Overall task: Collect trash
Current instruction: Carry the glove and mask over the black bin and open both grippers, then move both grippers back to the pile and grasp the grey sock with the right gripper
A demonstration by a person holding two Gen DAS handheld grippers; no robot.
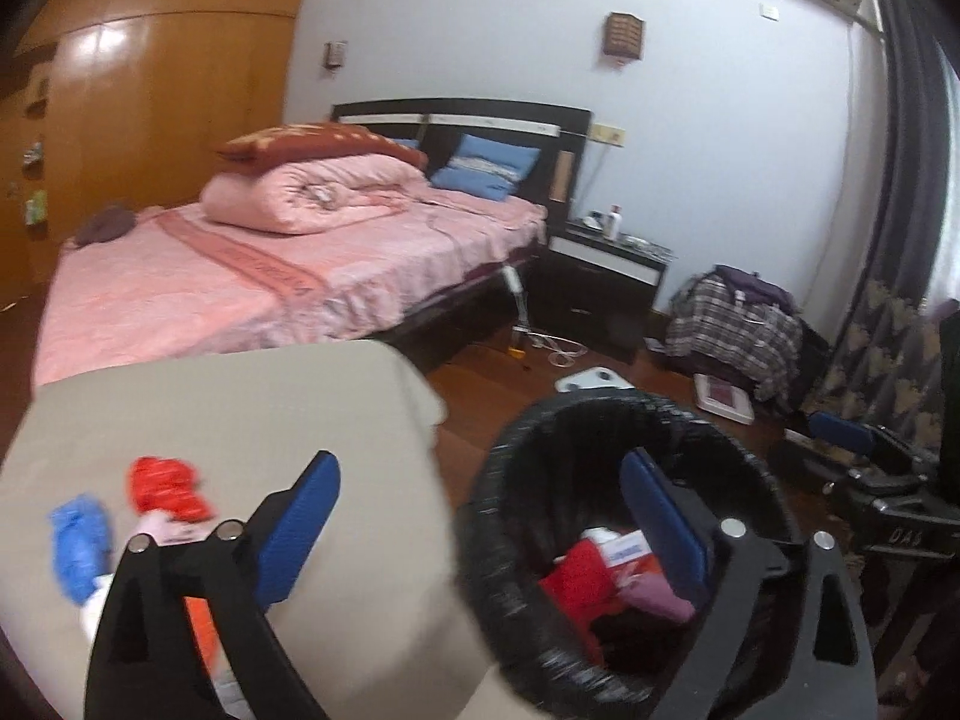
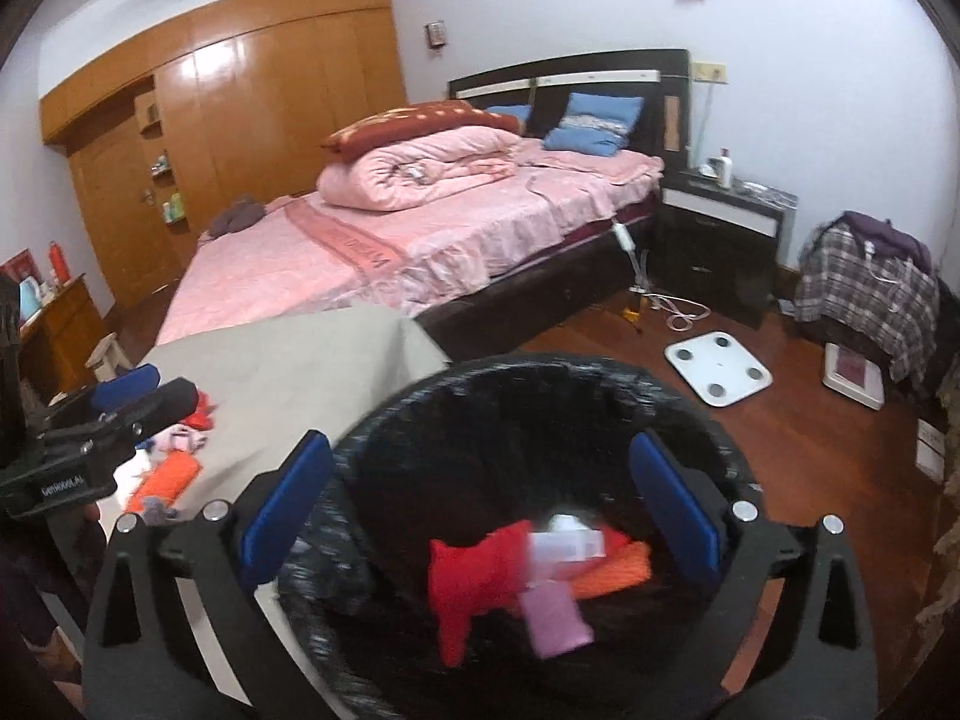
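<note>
Tongs (image 2: 480,516) wide over bin (image 2: 708,414); bed (image 2: 456,240), scale (image 2: 717,375) beyond.

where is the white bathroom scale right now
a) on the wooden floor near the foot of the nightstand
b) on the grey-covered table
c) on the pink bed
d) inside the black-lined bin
a, the white bathroom scale lies flat on the wooden floor in front of the nightstand, beyond the rim of the bin and clear of the bed.
</note>
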